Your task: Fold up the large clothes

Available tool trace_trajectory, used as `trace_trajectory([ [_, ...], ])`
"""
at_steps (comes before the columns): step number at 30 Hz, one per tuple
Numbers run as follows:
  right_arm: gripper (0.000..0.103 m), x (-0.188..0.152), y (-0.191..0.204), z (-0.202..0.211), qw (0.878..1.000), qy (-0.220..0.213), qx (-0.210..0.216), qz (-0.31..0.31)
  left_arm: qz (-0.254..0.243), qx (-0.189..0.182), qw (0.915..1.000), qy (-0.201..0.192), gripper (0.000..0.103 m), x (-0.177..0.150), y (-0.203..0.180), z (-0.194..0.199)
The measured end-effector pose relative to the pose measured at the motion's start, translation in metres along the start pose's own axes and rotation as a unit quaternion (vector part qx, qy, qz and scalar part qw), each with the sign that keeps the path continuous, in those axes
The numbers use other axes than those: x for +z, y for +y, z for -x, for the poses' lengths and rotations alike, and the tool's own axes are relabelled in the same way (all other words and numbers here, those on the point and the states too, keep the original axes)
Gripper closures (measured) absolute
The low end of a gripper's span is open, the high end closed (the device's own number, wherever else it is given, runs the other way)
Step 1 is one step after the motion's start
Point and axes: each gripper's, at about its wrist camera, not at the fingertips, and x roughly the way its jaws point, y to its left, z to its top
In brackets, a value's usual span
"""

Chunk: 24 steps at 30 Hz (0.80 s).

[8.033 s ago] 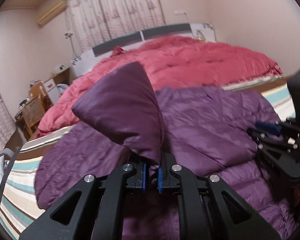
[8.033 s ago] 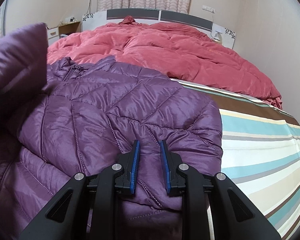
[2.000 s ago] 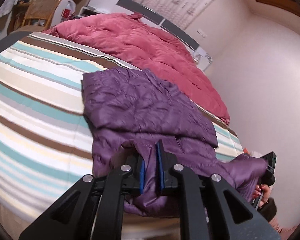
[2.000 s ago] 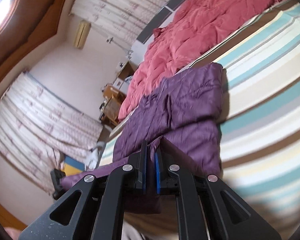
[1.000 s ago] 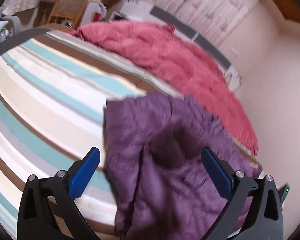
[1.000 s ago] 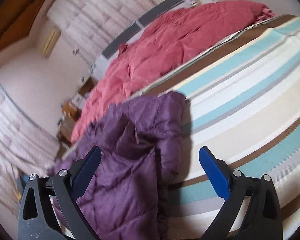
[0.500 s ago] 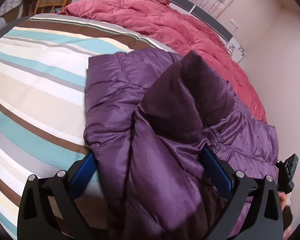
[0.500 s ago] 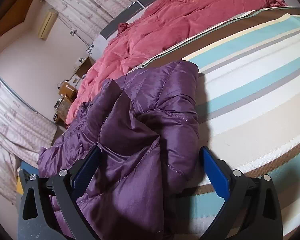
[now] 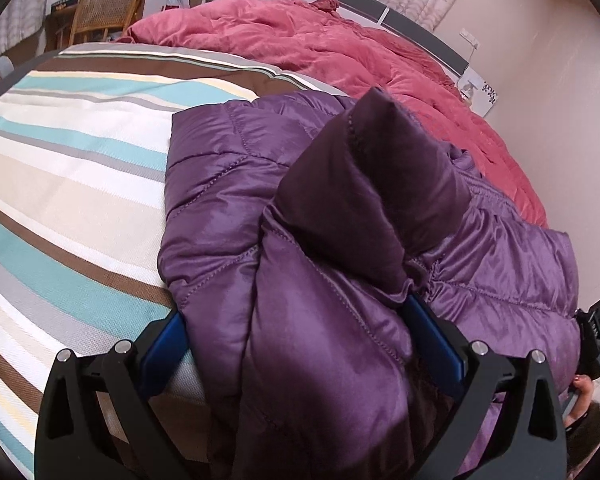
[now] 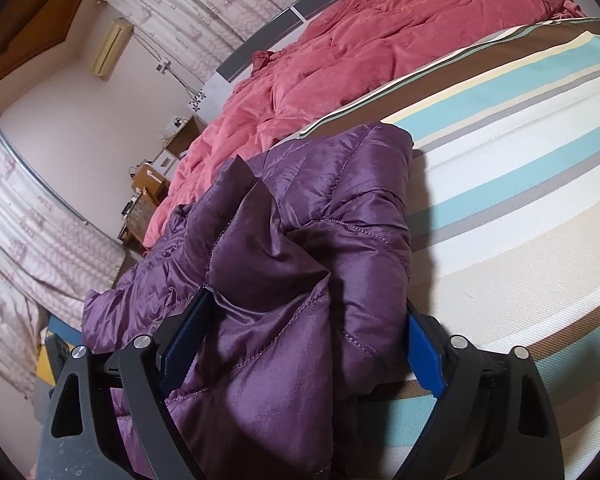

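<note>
From the left wrist camera, the left gripper (image 9: 296, 344) stood with its jaws wide apart, and a thick fold of the purple jacket (image 9: 324, 264) bulged up between them. Its blue pads (image 9: 162, 346) flanked the fabric on either side; I could not tell whether they pressed on it or only lay against it. Just ahead of the jaws a darker flap of the jacket stood up in a peak. To the left of the gripper lay the striped bedsheet (image 9: 60, 184), bare out to the bed's edge. Beyond the jacket, further from the jaws, a red quilt (image 9: 340, 60) was heaped against the headboard (image 9: 364, 4). Far to the left, past the bed, was a wicker chair (image 9: 104, 8). Low at the right edge a hand (image 9: 580, 396) held the other tool.

From the right wrist camera, the right gripper (image 10: 304, 344) also had its jaws well apart, and they were closing with a bunched fold of the jacket (image 10: 300, 280) between them. The cloth filled the gap nearly from pad (image 10: 424, 356) to pad, though the right pad seemed just clear of it. The jacket stretched away forward and to the left of the jaws. To the right ran the bedsheet (image 10: 520, 200). The quilt (image 10: 360, 48) lay beyond, and curtains (image 10: 40, 232) hung far to the left.
</note>
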Motion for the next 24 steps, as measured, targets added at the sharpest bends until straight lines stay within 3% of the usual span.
trace_trajectory([
  [3,0.021,0.0,0.0,-0.001,1.0,-0.001,-0.001,0.002,-0.012,0.004,0.9999,-0.002,0.01,-0.001,-0.003,0.0],
  [7,0.039,-0.001,-0.001,-0.003,1.0,0.008,0.014,-0.002,-0.02,0.005,0.9998,-0.007,0.022,-0.005,-0.007,0.003],
  [15,0.069,-0.005,0.004,0.001,0.999,0.016,0.037,0.005,-0.04,-0.012,0.9991,-0.007,0.064,-0.011,-0.018,0.009],
  [18,0.075,-0.01,0.002,0.008,0.999,0.017,0.049,0.0,-0.056,-0.011,0.9984,-0.005,0.072,-0.015,-0.024,0.015],
  [24,0.077,-0.022,-0.001,0.031,0.998,0.02,0.066,-0.012,-0.077,-0.02,0.9968,0.004,0.075,-0.032,-0.028,0.031],
])
